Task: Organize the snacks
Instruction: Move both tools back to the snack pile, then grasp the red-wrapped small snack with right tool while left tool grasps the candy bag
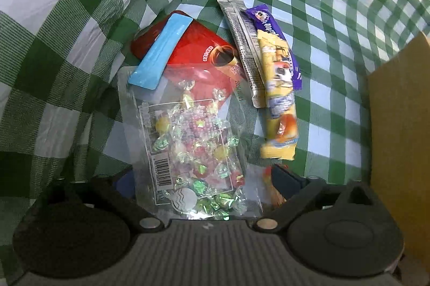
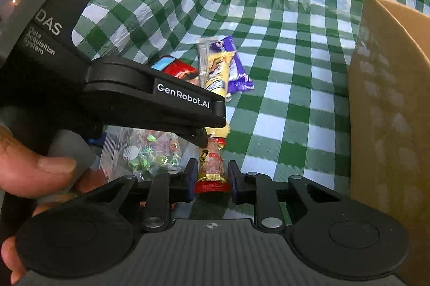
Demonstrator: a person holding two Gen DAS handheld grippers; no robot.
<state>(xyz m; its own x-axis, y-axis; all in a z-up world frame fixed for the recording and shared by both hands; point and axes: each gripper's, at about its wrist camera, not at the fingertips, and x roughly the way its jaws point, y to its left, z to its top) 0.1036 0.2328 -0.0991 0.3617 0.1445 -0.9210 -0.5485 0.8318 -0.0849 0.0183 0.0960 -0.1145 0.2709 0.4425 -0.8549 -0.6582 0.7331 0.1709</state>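
Observation:
A clear bag of wrapped candies [image 1: 193, 146] lies on the green checked cloth, and my left gripper [image 1: 204, 178] stands open astride its near end, one finger on each side. Beyond it lie a red pouch [image 1: 196, 52], a blue strip [image 1: 161, 49], a silver stick pack [image 1: 242, 44] and a yellow-and-purple packet [image 1: 279, 87]. My right gripper [image 2: 212, 178] is shut on a small red-and-orange snack packet [image 2: 211, 165], right beside the candy bag [image 2: 150, 151]. The left gripper's black body [image 2: 161, 98] crosses the right wrist view and hides part of the pile.
An open cardboard box [image 2: 389, 98] stands at the right, its wall close to both grippers [image 1: 397, 125]. The checked cloth [image 2: 282, 57] is rumpled and rises in folds at the left and back. A person's hand [image 2: 40, 167] grips the left handle.

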